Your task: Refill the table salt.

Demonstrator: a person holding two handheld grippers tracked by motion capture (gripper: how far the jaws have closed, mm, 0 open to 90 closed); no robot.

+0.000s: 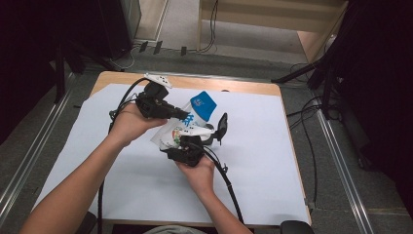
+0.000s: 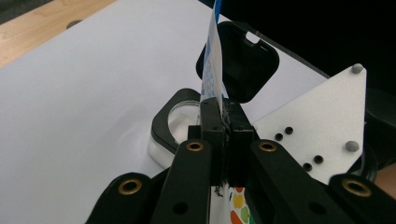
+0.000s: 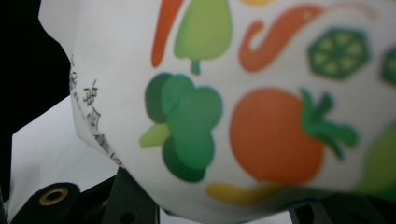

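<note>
We see two hands at a white-covered table, each holding a tool, with a soft white pouch lifted between them just above the surface. The left tool is clamped tight on the pouch's thin upper edge; in the left gripper view its two black fingers meet with only the flat film sandwiched between them, below the blue top. That pinch, we judge, keeps the mouth of the pouch steady and upright.

The right tool holds the pouch's fuller lower body from beneath, its jaws standing part-way apart around the bulk, and the printed vegetables sit right against its camera.

Just beyond the pouch a clear box with a black rim stands on the table, its black hinged lid raised. We judge the pouch is held tilted over it so that the contents can be poured in.
</note>
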